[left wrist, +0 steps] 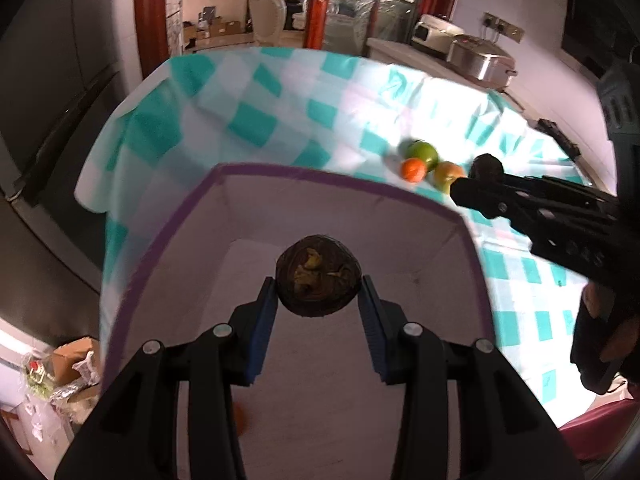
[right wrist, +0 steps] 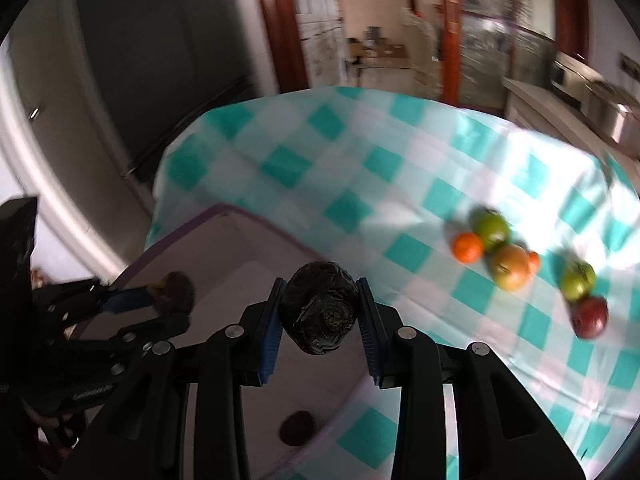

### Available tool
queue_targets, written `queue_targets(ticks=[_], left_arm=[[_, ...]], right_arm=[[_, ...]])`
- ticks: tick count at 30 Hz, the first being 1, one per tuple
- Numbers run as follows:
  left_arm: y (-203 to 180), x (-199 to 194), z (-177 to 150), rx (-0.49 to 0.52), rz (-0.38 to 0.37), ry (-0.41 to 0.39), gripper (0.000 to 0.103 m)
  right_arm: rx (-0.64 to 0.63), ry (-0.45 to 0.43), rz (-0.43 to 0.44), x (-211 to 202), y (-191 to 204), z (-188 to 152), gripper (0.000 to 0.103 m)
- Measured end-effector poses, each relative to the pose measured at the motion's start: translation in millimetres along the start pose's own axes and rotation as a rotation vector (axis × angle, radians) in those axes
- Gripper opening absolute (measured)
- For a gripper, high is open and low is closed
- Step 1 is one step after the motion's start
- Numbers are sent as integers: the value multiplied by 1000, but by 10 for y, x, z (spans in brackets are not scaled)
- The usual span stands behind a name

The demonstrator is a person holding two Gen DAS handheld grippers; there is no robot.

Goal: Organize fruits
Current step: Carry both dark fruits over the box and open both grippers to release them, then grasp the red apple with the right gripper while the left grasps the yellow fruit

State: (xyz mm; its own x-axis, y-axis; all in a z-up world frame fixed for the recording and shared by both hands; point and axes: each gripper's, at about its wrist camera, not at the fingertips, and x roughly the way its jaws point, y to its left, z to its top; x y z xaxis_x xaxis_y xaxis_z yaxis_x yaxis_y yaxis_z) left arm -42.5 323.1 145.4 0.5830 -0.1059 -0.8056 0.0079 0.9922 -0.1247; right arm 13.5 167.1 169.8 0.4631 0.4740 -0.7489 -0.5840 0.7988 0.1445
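Purple-edged white box (left wrist: 340,216) on a table (left wrist: 256,120) with a teal-and-white checked cover, set near the table's left edge.

Inside the box, on the floor: one dark round fruit (right wrist: 298,427) near the front wall, and an orange piece (left wrist: 240,420) half hidden behind the left claw's arm, too little of it showing to name.

Above the box's open top, the left claw (left wrist: 319,280), blue pads (left wrist: 264,320) pressed on either side of a dark wrinkled fruit (left wrist: 319,276) with a yellowish dried patch facing the camera. Held in the air, clear of the box floor.

Beside it, the right claw (right wrist: 320,304), closed likewise on a second dark wrinkled fruit (right wrist: 320,308), over the box's right-hand rim, not touching wall or cloth.

Out on the table, well right of the box, loose fruit in two groups. Nearer group, all touching or just beside each other: a tangerine (right wrist: 467,247), a green apple (right wrist: 492,227), a yellow-red apple (right wrist: 510,266) and a smaller orange fruit (right wrist: 534,261) tucked behind it. Farther right, a second green apple (right wrist: 578,280) with a red apple (right wrist: 589,316) just below it, both blurred.
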Motion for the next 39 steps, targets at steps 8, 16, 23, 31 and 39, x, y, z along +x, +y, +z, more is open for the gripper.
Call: queue_targets(ticks=[8,16,23,31,39], left_arm=[[426,188,-187,-37,115,135,42],[679,340,-317,-77,122,228,43],[627,405,-325,-62,127,255,53],[439,329,-309,-16,233,194,90],[409,-60,-243,-177,322,-3,95]], right_arm=[[-220,185,63,480,634,-265,34],[-311,332,18,787,782,-563,34],[-255,333,-2,746,646,-564,56],[-265,280,49,538,622,-587,63],[-182,144,135,30,405,-547,63]])
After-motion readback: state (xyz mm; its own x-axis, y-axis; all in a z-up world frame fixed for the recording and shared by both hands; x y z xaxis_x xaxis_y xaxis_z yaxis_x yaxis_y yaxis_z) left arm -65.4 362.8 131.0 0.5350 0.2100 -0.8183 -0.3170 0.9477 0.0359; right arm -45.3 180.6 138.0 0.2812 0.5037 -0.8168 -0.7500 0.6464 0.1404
